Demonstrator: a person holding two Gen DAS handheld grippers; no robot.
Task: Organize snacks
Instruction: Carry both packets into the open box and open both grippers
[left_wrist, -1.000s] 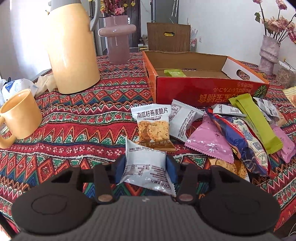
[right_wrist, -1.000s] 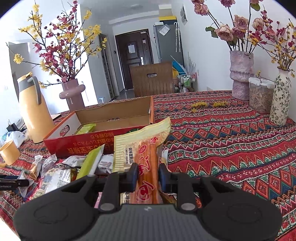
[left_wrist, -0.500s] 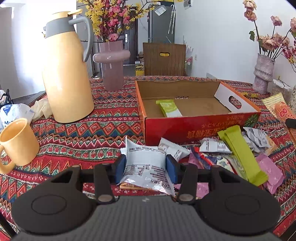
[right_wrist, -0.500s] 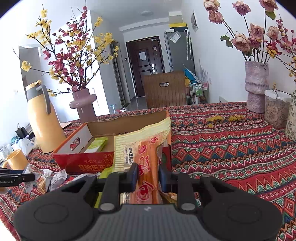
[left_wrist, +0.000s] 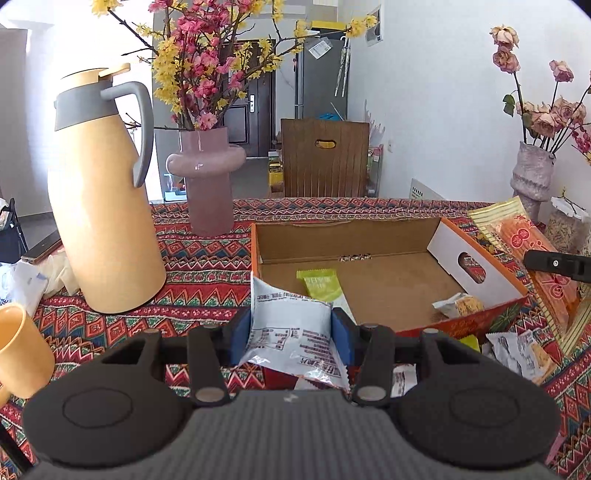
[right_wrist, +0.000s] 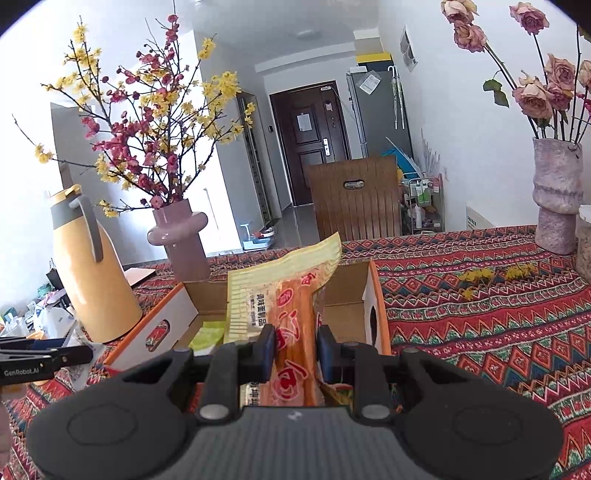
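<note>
My left gripper (left_wrist: 291, 332) is shut on a white foil snack packet (left_wrist: 291, 328), held just in front of the near left corner of the open red cardboard box (left_wrist: 461, 321). Inside the box lie a green packet (left_wrist: 321, 282) and a small biscuit packet (left_wrist: 458, 304). My right gripper (right_wrist: 294, 349) is shut on a long yellow and orange sausage-type snack pack (right_wrist: 291, 306), raised over the box (right_wrist: 380, 325); that same pack (left_wrist: 535, 266) shows at the right in the left wrist view. More loose packets (left_wrist: 517, 350) lie in front of the box.
A tall yellow thermos jug (left_wrist: 99, 206) and a pink vase with blossom branches (left_wrist: 207, 177) stand left of the box. A yellow mug (left_wrist: 20, 350) sits at the near left. A grey vase of roses (right_wrist: 557, 199) stands far right on the patterned tablecloth (right_wrist: 480, 317). A wooden chair (left_wrist: 325, 158) is behind.
Both grippers have risen and moved toward the box with their packets. The box interior now shows fully in the left wrist view and the loose pile has dropped below the view.
</note>
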